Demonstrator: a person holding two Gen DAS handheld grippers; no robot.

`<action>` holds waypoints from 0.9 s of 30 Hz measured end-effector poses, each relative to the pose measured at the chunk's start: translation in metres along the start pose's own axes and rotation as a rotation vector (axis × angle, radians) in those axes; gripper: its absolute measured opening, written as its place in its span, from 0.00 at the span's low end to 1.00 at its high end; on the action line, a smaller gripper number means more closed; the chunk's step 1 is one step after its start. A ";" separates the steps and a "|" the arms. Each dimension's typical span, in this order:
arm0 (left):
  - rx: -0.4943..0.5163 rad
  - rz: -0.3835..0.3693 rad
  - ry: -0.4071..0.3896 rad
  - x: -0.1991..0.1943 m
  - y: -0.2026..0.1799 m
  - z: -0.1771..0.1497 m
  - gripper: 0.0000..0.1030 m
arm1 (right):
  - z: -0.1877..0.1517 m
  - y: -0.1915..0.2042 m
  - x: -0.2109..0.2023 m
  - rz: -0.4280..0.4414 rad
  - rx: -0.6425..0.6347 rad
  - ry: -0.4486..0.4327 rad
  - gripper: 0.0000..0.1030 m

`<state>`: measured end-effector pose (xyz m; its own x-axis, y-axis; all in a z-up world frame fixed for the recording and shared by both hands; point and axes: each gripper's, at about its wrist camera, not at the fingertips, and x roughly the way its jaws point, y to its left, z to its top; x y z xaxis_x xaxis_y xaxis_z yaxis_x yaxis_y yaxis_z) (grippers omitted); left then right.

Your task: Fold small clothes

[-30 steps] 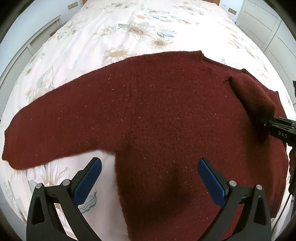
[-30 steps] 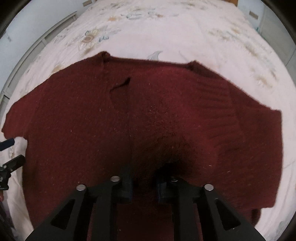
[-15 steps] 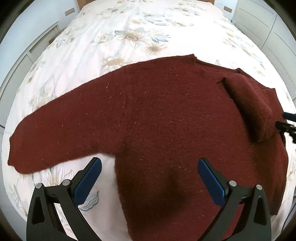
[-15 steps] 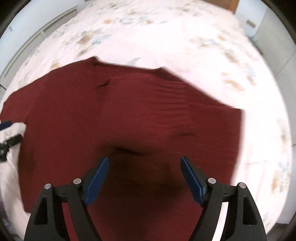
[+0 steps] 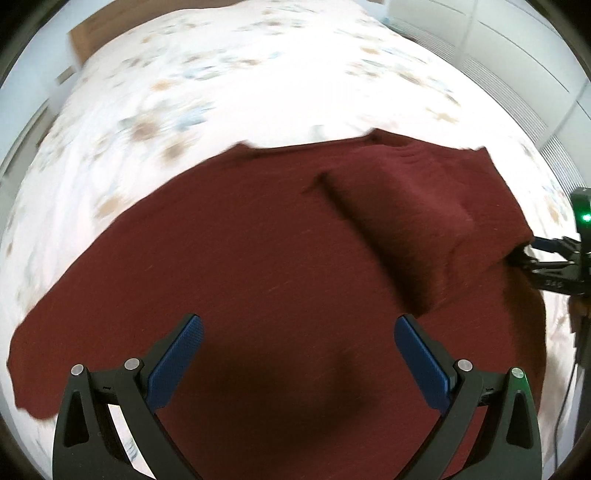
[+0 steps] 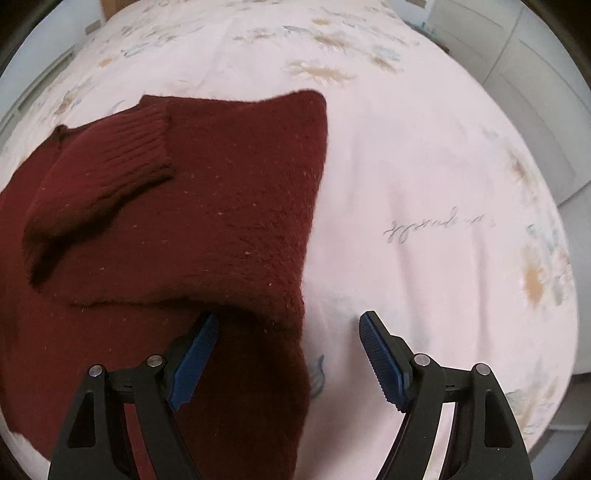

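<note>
A dark red knit sweater (image 5: 266, 266) lies flat on the bed. Its right sleeve (image 5: 399, 218) is folded in over the body; the ribbed cuff (image 6: 136, 144) shows in the right wrist view. The other sleeve (image 5: 48, 354) stretches out to the left. My left gripper (image 5: 295, 350) is open and empty above the sweater's body. My right gripper (image 6: 288, 343) is open and empty over the sweater's (image 6: 207, 206) right side edge, its left finger (image 6: 195, 354) over the fabric. The right gripper also shows at the left wrist view's right edge (image 5: 532, 254).
The bed has a white floral cover (image 5: 229, 85) that spreads wide beyond the sweater and to its right (image 6: 424, 184). White cupboard doors (image 5: 517, 62) stand along the right side. A wooden headboard (image 5: 96, 33) is at the far end.
My right gripper let go of the folded sleeve, opened and drew back to the sweater's right edge. My left gripper swung right over the sweater body and stayed open.
</note>
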<state>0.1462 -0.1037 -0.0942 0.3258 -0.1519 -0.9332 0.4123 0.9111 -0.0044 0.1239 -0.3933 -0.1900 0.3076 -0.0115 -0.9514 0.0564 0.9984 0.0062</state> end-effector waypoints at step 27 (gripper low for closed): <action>0.264 0.112 0.144 0.113 -0.125 0.079 0.26 | 0.003 -0.003 0.012 0.103 0.078 -0.027 0.16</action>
<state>0.1990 -0.2649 -0.1707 0.2652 0.0170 -0.9640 0.5933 0.7852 0.1770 0.1307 -0.3964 -0.2007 0.3405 0.0881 -0.9361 0.0962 0.9871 0.1279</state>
